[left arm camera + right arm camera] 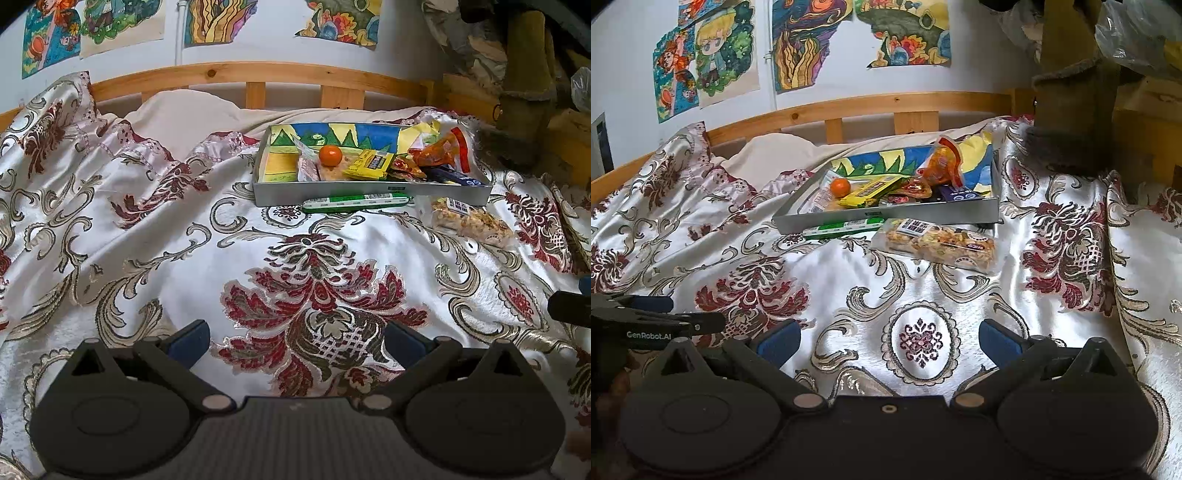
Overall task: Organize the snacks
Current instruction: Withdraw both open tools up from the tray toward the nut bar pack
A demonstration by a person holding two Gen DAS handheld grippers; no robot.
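Left gripper [297, 345] and right gripper [890, 341] both spread wide, empty, low over patterned bedspread [192, 280]. Farther ahead, green stick pack [356, 202] and clear nut packet [936, 242] touching front wall of grey tray [369, 192]; orange fruit [330, 155], yellow packet [371, 165] inside.

Snack-filled tray [369, 194]; two packets [936, 242] outside

A bedroom in a home

A satin floral bedspread [303, 266] covers a bed with a wooden slatted rail [258, 79] against a white wall, where hand-coloured drawings [709, 59] are stuck up. Piled bags and boxes [1126, 55] crowd the corner, and a snack tray [369, 192] sits on the bedding.
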